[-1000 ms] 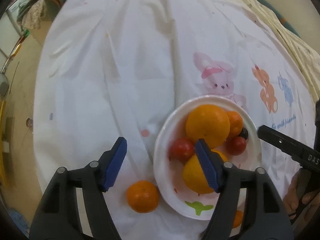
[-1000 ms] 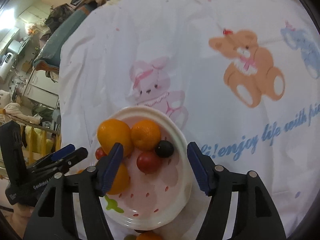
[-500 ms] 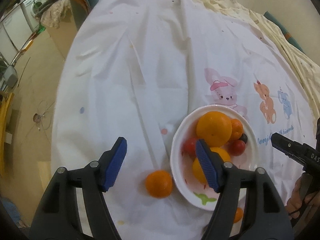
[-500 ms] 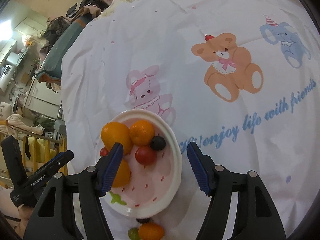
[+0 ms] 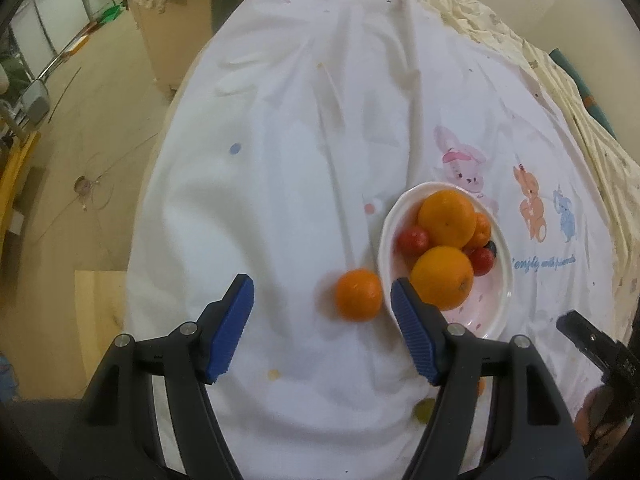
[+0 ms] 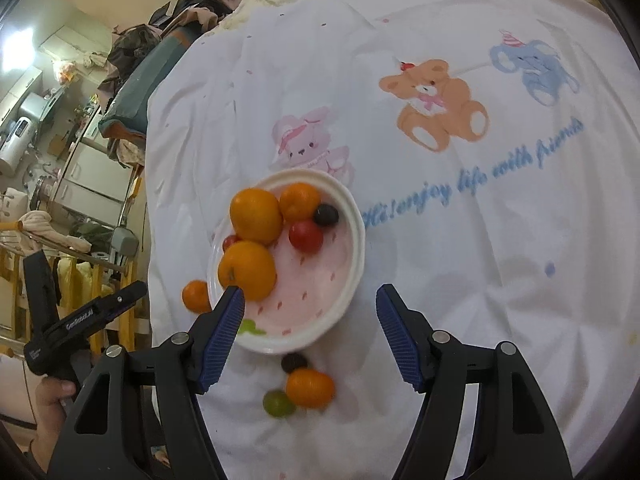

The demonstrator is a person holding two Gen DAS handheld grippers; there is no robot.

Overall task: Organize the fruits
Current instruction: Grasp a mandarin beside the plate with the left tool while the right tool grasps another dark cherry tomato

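Two grippers, both with jaws spread wide and holding nothing.

Left gripper: blue-padded, above the white sheet. One loose mandarin lies on the sheet between its fingers, closer to the right finger and just outside the bowl's rim.

Right gripper: blue-padded, above the near edge of the bowl; its left finger overlaps the bowl's near-left rim in the right wrist view.

Bowl: white, pink-speckled inside, resting on the sheet just below a printed pink rabbit. Contents:
- two large oranges, one at the far side, one nearer, touching each other;
- one smaller mandarin beside the far orange;
- one red tomato near the middle;
- a second red tomato, mostly hidden between the oranges and the left rim;
- one dark grape against the far-right wall.

Loose fruit on the sheet, near side of the bowl:
- one dark grape just beyond the rim;
- one mandarin touching or nearly touching that grape;
- one green grape just beside this mandarin.

Sheet prints: brown bear, blue elephant, blue lettering.
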